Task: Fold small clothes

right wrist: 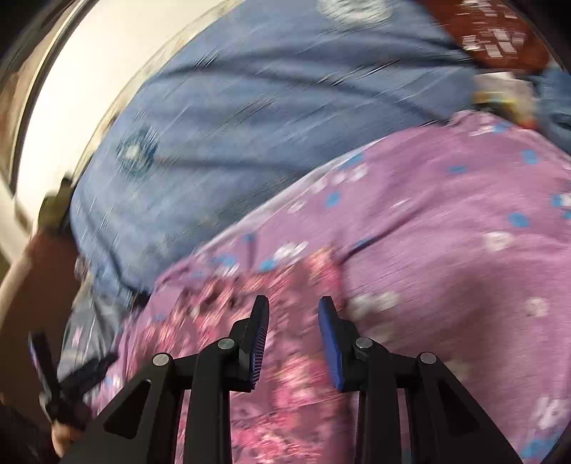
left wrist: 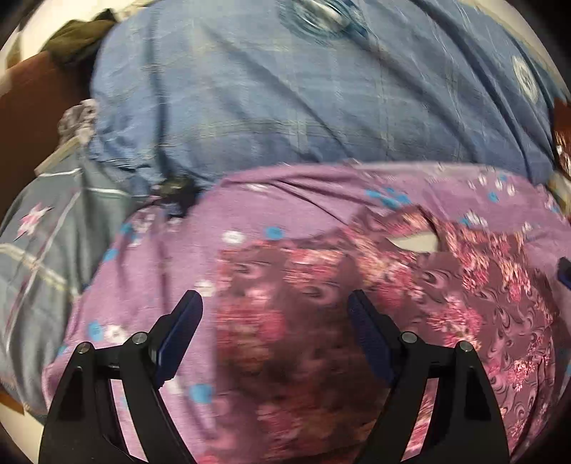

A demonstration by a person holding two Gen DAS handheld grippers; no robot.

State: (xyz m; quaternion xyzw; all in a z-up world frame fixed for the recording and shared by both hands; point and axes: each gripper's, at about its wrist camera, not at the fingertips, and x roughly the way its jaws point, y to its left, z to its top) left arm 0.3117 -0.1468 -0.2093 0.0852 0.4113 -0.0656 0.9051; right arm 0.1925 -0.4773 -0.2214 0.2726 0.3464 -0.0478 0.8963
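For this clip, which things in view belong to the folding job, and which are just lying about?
Part of the job:
maroon floral garment
left gripper, open above it
right gripper, open above it

Lying about:
purple flowered sheet
blue quilt
grey checked cloth
red patterned cloth

Between my left gripper (left wrist: 274, 303) fingers the gap stands wide, with only the maroon floral garment (left wrist: 321, 303) lying flat under it on the purple sheet (left wrist: 171, 257). My right gripper (right wrist: 293, 308) has a narrower gap, over the garment's edge. Ahead, the bulging blue quilt (left wrist: 267, 89) blocks the far side. To my left a grey checked cloth (left wrist: 43, 250) rises; a dark lump (left wrist: 176, 192), perhaps a clip, sits at the seam.
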